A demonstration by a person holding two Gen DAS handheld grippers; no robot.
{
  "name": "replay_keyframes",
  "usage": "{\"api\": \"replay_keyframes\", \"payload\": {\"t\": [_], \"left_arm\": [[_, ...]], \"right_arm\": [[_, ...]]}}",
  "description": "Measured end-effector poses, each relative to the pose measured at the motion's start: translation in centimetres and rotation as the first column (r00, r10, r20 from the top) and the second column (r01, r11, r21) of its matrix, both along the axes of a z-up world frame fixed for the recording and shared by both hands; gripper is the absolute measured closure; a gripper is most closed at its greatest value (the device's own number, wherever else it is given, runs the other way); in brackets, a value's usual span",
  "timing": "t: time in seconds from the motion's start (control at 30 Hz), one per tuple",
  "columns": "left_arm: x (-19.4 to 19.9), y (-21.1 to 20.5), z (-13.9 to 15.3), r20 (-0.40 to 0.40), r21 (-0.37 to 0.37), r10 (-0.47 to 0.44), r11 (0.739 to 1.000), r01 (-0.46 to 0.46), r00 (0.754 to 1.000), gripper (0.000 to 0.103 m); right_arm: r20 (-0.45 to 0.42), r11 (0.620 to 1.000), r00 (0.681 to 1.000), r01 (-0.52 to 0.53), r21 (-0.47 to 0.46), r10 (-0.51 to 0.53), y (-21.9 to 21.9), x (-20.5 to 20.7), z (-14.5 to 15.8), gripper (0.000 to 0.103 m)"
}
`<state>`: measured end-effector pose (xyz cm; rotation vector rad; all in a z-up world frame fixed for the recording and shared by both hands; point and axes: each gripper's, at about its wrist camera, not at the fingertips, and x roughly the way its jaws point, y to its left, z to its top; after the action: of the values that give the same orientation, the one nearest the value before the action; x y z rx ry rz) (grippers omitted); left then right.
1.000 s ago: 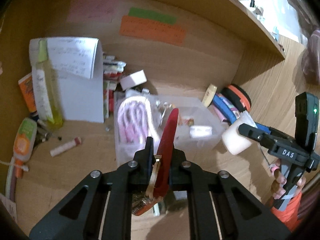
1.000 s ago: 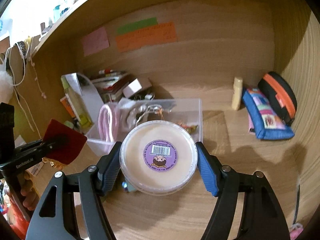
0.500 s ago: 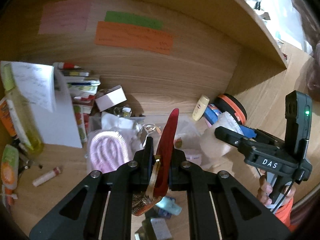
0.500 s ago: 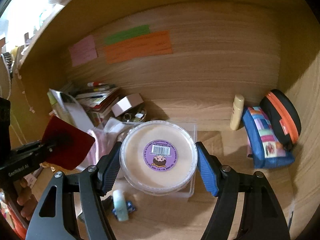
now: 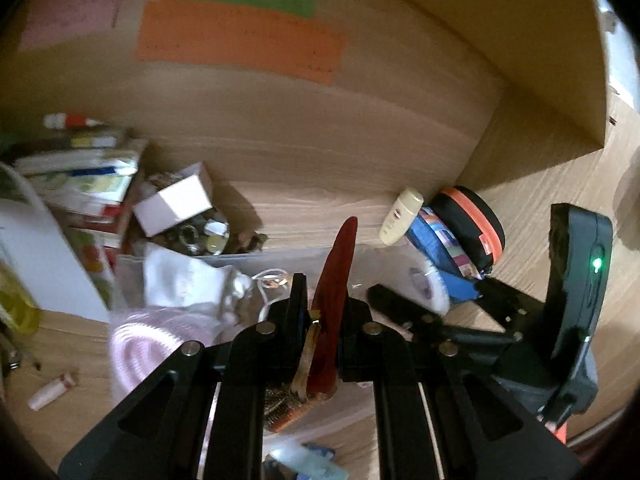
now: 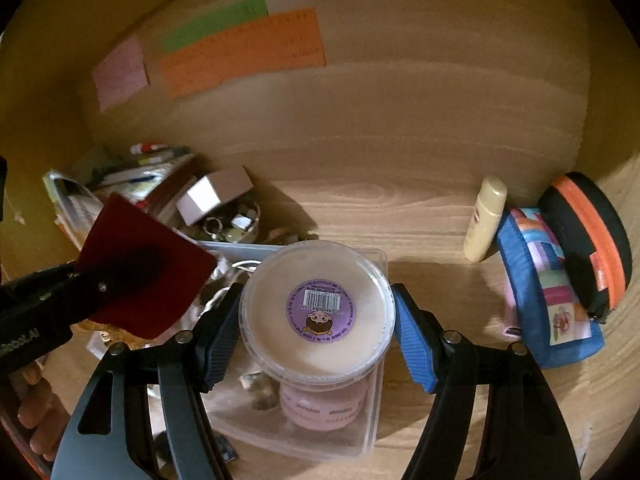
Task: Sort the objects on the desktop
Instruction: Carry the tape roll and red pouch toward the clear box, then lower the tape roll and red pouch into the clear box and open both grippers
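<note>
My left gripper [image 5: 326,302] is shut on a flat dark red tag [image 5: 336,276], seen edge-on, with a gold tassel hanging under it. From the right wrist view the same red tag [image 6: 148,264] shows as a square held up at the left by the left gripper [image 6: 100,284]. My right gripper [image 6: 316,320] is shut on a round clear tub [image 6: 320,356] with a cream lid and a purple sticker. The tub hangs over a clear plastic bin [image 6: 372,420]. A pink jar [image 6: 324,408] lies in the bin under the tub.
A blue patchwork pouch [image 6: 548,292], a black and orange case [image 6: 588,232] and a cream bottle [image 6: 486,220] lie at the right wall. At the left are a white box [image 6: 216,196] and a stack of booklets [image 6: 132,176]. Paper notes [image 6: 244,48] are stuck on the back panel.
Both grippers have moved forward, deeper into the wooden alcove and over the clear bin. The back wall looms larger. Each keeps its hold as before.
</note>
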<state>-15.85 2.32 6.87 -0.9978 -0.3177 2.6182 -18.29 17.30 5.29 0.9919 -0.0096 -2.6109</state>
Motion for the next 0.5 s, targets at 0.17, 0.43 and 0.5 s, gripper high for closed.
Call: {"api": "replay_keyframes", "payload": {"t": [0.17, 0.43, 0.5], "left_arm": [[-1.3, 0.3, -2.2, 0.055, 0.016, -0.016, 1.0, 0.015, 0.998, 0.093], [-2.0, 0.2, -4.3, 0.115, 0.01, -0.001, 1.0, 0.0, 0.993, 0.093], [-1.9, 0.6, -4.5, 0.115, -0.026, 0.012, 1.0, -0.009, 0.993, 0.093]], "right_arm": [[0.032, 1.0, 0.999, -0.008, -0.021, 0.009, -0.5, -0.9, -1.6, 0.035], [0.037, 0.999, 0.999, -0.012, 0.049, 0.011, -1.4, -1.6, -3.0, 0.035], [0.042, 0.997, 0.999, -0.029, 0.068, 0.026, -1.8, -1.6, -3.3, 0.035]]}}
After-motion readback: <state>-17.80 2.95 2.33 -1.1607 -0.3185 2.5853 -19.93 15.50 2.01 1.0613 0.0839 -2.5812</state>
